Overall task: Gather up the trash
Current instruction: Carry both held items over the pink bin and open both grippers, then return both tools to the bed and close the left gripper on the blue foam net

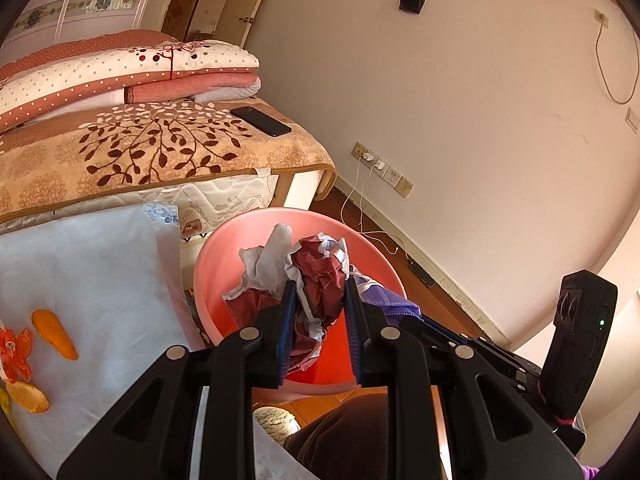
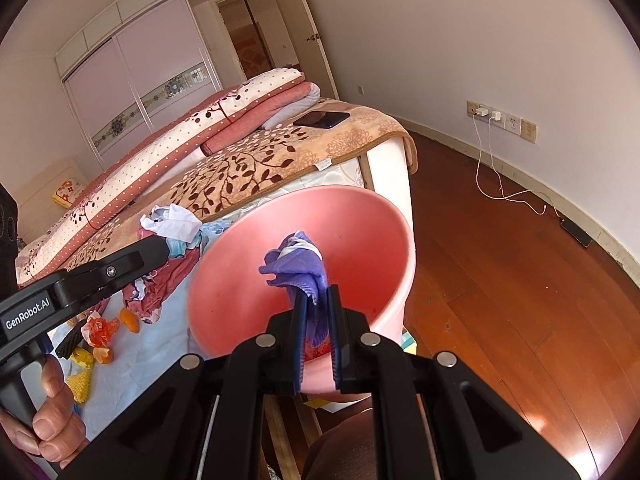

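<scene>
Black linkage arms fill the lower part of both wrist views. Left gripper [image 1: 320, 300]: jaws clamped on a crumpled wad of dark red and white paper [image 1: 316, 268], held over the mouth of the pink bin [image 1: 208, 264]. Right gripper [image 2: 318, 300]: jaws nearly together, pinching a purple cloth [image 2: 298, 268] that also hangs over the bin opening (the bin is tilted, its mouth facing the cameras). A white sheet [image 1: 100, 264] covers the surface beside the bin; on it lie orange peel pieces [image 1: 54, 334], an orange wrapper [image 1: 16, 354] and a yellow item [image 2: 82, 378]. Behind, a phone [image 1: 262, 121] rests on the patterned blanket [image 1: 140, 152] of the bed. A hand [image 2: 48, 412] grips the left gripper's handle.
</scene>
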`<action>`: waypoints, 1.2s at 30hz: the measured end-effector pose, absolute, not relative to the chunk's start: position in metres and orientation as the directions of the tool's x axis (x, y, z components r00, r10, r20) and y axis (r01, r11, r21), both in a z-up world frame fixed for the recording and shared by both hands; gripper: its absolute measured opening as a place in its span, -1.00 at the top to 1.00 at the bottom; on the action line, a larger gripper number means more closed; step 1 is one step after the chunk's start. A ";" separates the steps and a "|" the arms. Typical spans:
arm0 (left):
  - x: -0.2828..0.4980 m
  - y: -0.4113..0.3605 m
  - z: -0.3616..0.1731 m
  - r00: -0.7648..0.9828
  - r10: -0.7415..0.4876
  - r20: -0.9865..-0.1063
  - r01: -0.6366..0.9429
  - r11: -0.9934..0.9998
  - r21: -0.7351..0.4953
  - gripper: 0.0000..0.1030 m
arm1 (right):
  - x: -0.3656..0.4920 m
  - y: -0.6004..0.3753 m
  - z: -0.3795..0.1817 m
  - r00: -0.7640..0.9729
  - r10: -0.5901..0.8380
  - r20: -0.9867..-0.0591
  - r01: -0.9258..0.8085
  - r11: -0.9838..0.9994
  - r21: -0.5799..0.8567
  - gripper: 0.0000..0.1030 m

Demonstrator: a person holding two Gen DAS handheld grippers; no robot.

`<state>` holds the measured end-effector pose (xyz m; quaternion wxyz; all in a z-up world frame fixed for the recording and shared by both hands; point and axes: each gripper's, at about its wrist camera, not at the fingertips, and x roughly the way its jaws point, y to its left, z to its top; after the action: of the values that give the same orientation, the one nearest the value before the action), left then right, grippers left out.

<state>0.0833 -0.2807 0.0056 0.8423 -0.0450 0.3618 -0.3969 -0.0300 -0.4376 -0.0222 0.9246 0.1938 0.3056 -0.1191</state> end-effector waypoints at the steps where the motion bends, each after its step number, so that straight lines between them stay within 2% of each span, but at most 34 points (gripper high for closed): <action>1: 0.086 -0.281 0.003 0.417 -0.701 -0.578 0.630 0.682 -0.372 0.54 | -0.029 -0.438 -0.023 0.783 -0.102 -0.613 0.340 0.896 0.285 0.82; 7: 0.097 -0.283 -0.008 0.394 -0.689 -0.608 0.601 0.694 -0.397 0.44 | -0.025 -0.439 -0.028 0.775 -0.108 -0.622 0.349 0.895 0.279 0.82; 11: 0.098 -0.282 -0.009 0.400 -0.681 -0.614 0.592 0.703 -0.394 0.28 | -0.022 -0.440 -0.030 0.771 -0.108 -0.627 0.352 0.893 0.280 0.82; 27: 0.094 -0.276 -0.004 0.416 -0.675 -0.609 0.592 0.710 -0.381 0.27 | -0.019 -0.440 -0.032 0.769 -0.123 -0.627 0.367 0.888 0.276 0.79; 32: 0.094 -0.268 -0.002 0.424 -0.683 -0.595 0.575 0.710 -0.407 0.27 | -0.022 -0.440 -0.028 0.779 -0.136 -0.612 0.369 0.889 0.272 0.39; 34: 0.094 -0.265 -0.001 0.430 -0.684 -0.589 0.570 0.712 -0.411 0.27 | -0.024 -0.440 -0.026 0.786 -0.140 -0.602 0.367 0.890 0.272 0.14; 36: 0.093 -0.263 0.001 0.438 -0.682 -0.586 0.568 0.715 -0.407 0.27 | -0.026 -0.438 -0.023 0.794 -0.141 -0.592 0.360 0.893 0.270 0.12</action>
<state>0.0932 -0.2629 0.0005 0.8446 -0.0749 0.3796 -0.3700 -0.0259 -0.4377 -0.0233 0.9282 0.1878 0.2915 -0.1350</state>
